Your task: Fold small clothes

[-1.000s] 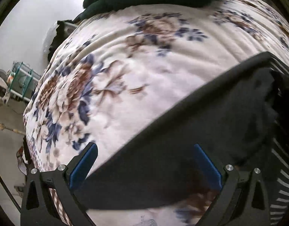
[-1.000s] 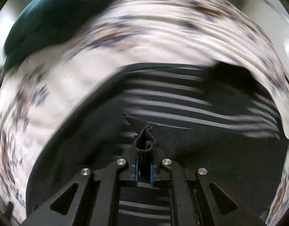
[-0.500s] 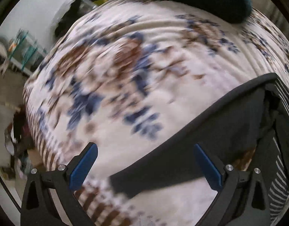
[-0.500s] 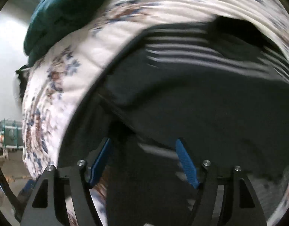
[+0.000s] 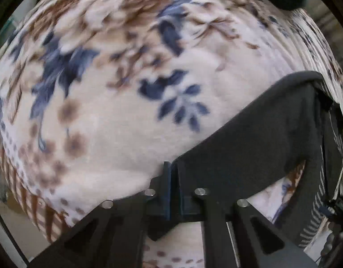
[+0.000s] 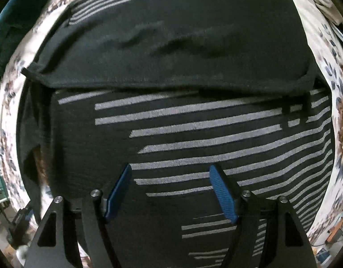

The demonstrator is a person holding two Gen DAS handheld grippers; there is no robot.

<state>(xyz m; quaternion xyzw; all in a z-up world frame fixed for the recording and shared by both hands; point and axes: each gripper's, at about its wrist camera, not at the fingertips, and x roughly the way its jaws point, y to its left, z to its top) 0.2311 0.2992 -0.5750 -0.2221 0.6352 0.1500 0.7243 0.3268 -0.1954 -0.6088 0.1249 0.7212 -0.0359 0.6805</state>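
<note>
The left gripper [image 5: 174, 179] has just closed its jaws on a corner of the dark striped top [image 6: 193, 134], which lies on the flowered blanket [image 5: 126, 122]. The right gripper [image 6: 170, 192] has let go, its jaws wide and empty above the top, so another fold looks ready to start.

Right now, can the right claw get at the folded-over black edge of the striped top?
Probably yes. The right claw hangs open over the striped top, and nothing lies between it and the folded-over black edge just ahead.
</note>
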